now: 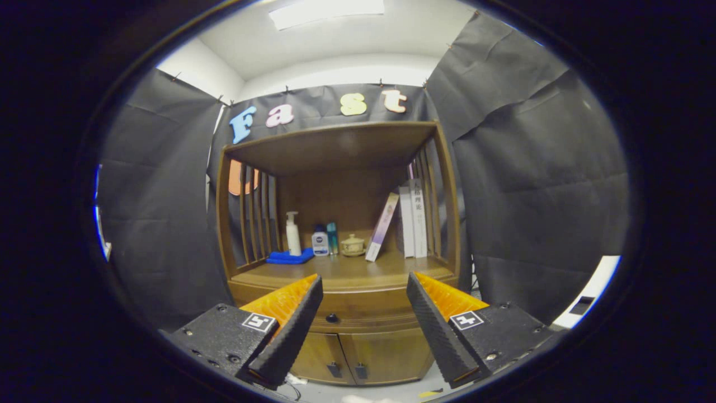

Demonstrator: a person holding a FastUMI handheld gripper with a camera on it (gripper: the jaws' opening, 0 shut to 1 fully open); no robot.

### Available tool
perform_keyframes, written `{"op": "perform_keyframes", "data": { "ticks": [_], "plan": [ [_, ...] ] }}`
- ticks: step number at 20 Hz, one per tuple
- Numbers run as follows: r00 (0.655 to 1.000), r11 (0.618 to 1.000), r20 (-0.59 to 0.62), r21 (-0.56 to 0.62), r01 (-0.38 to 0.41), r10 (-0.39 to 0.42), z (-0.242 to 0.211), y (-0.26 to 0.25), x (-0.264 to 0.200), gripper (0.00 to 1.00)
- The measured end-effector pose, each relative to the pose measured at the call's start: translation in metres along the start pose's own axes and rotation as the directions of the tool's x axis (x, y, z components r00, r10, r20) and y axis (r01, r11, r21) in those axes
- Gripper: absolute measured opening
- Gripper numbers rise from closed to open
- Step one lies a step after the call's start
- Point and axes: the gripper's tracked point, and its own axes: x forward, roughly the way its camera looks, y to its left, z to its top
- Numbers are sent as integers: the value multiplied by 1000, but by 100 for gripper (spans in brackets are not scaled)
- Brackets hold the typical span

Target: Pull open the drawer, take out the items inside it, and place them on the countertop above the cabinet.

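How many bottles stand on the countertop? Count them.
3: a white pump bottle by the blue cloth, a small white bottle beside it, then a teal one. Others may be hidden.

I count one brown wooden cabinet (341,263) with one closed drawer (358,314) carrying one dark round knob (332,318), and two lower doors (361,355). On its countertop (347,274) I see three bottles: one tall white pump bottle (292,233), one short white bottle (320,242), one slim teal bottle (332,238). There is one folded blue cloth (290,257), one small beige lidded pot (352,245), and three books (404,221). My one gripper (364,291) shows two orange-and-black fingers (291,319), spread apart.
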Motion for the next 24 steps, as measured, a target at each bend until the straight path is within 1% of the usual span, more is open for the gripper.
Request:
{"op": "perform_keyframes", "data": {
  "ticks": [2, 7, 10, 13, 16, 20, 21, 24],
  "plan": [
    [1000, 1000, -24, -9, 0, 0, -25, 7, 14, 99],
    [995, 996, -100, -85, -7, -1, -88, 24, 52, 98],
    [992, 996, -123, -84, -16, 6, -108, 33, 75, 99],
    [988, 995, -154, -99, -30, 15, -132, 46, 114, 99],
    [983, 995, -181, -98, -27, 9, -147, 56, 144, 98],
    [972, 995, -234, -99, -18, -6, -169, 63, 172, 89],
    [969, 995, -245, -98, -9, -15, -175, 62, 175, 84],
    [964, 998, -265, -65, -1, -16, -182, 65, 183, 75]
  ]
}}
